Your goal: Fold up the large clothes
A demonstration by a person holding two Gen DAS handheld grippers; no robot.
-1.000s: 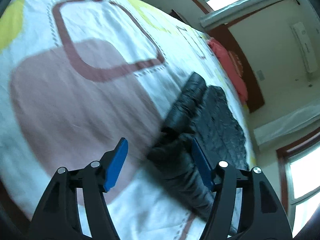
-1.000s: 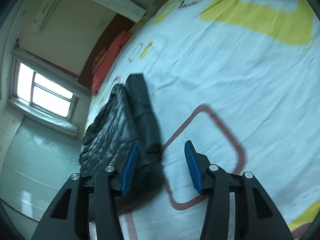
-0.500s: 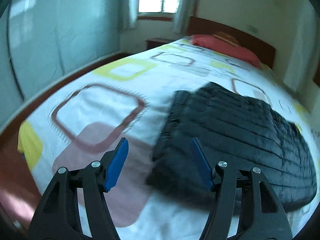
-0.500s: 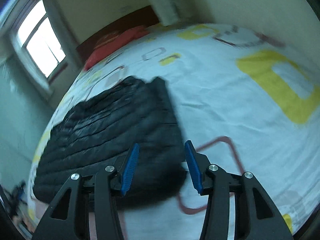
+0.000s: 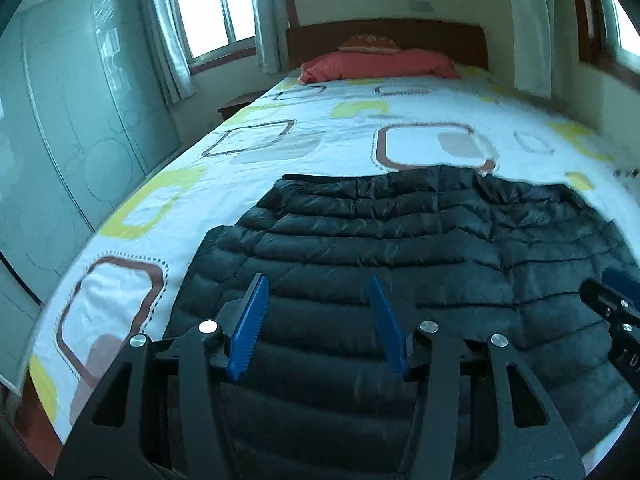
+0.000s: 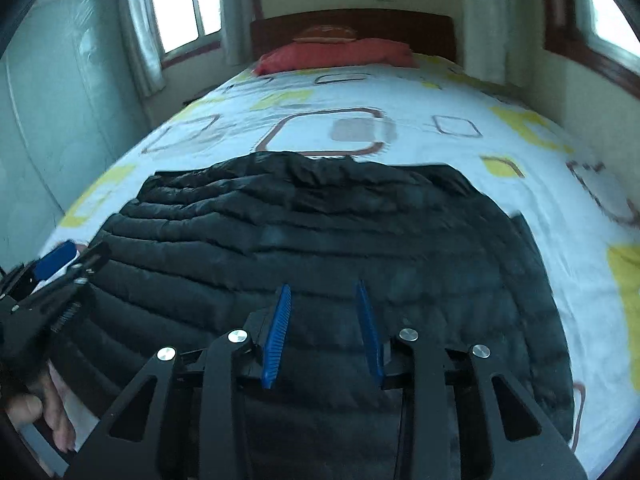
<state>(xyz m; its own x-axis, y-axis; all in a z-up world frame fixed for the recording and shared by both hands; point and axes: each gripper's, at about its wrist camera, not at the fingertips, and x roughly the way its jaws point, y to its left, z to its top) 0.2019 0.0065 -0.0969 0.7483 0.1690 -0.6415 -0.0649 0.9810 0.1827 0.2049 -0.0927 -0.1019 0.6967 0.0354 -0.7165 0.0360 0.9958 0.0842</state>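
Black quilted puffer jacket [image 5: 400,248] lies flat on my patterned white bed sheet [image 5: 240,184]. Left gripper [image 5: 318,316] and right gripper [image 6: 322,330] hover above it, fingers wide, empty.

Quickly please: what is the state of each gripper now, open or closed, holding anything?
Left gripper: open, empty, above the black jacket.
Right gripper: open, empty.

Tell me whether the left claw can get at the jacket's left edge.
Probably yes: the left claw is open above the jacket, and nothing lies between it and that edge on the bedsheet.
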